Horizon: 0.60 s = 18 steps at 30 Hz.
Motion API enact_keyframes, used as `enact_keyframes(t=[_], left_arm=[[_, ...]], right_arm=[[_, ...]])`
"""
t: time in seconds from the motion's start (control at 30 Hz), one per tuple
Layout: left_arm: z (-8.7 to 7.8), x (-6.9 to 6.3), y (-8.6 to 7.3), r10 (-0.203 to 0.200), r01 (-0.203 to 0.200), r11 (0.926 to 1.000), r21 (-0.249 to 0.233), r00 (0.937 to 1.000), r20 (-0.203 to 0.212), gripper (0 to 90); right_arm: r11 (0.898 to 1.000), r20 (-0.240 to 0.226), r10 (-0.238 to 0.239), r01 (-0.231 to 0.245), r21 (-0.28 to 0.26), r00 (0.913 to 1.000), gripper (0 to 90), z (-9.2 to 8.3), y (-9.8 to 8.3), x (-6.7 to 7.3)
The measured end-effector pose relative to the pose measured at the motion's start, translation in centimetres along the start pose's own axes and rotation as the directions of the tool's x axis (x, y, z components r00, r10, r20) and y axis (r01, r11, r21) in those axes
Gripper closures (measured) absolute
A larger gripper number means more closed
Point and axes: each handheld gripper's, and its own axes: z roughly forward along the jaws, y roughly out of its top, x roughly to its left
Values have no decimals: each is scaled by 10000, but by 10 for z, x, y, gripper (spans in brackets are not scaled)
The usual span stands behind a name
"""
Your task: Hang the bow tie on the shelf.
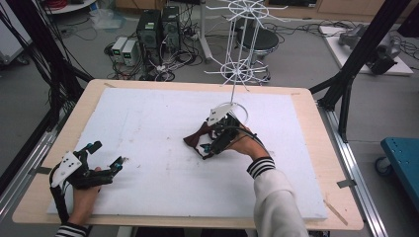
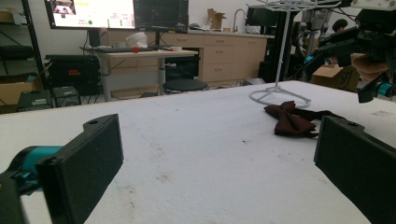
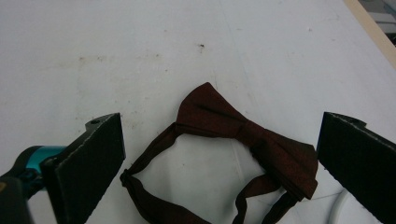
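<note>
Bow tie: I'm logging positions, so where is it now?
The bow tie lies flat on the white foam board, right of centre, under the open right gripper, just before the white wire stand.

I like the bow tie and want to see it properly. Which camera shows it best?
The right gripper view: the bow tie lies close between the open jaws, with its knot and strap clear. The left gripper view shows it farther off. In the high view the right gripper partly covers it.
</note>
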Motion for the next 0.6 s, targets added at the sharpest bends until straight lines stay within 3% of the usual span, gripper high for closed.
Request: enact_keyframes(t=[0.33, 0.43, 0.5, 0.6], left_arm=[[0, 0, 0, 0, 0, 10000, 3, 10000, 0, 18], [0, 0, 0, 6, -6, 10000, 5, 10000, 3, 17], [0, 0, 0, -2, 2, 10000, 8, 10000, 2, 18], [0, 0, 0, 5, -5, 10000, 2, 10000, 5, 18]], right_arm=[[9999, -127, -131, 132, 54, 9998, 7, 1, 1, 0], [9983, -243, -385, 395, 429, 9990, 8, 3, 10, -4], [9989, -233, -380, 386, 250, 9990, 7, 4, 14, -5], [9954, -362, -561, 587, 751, 9978, 8, 10, 20, -8]])
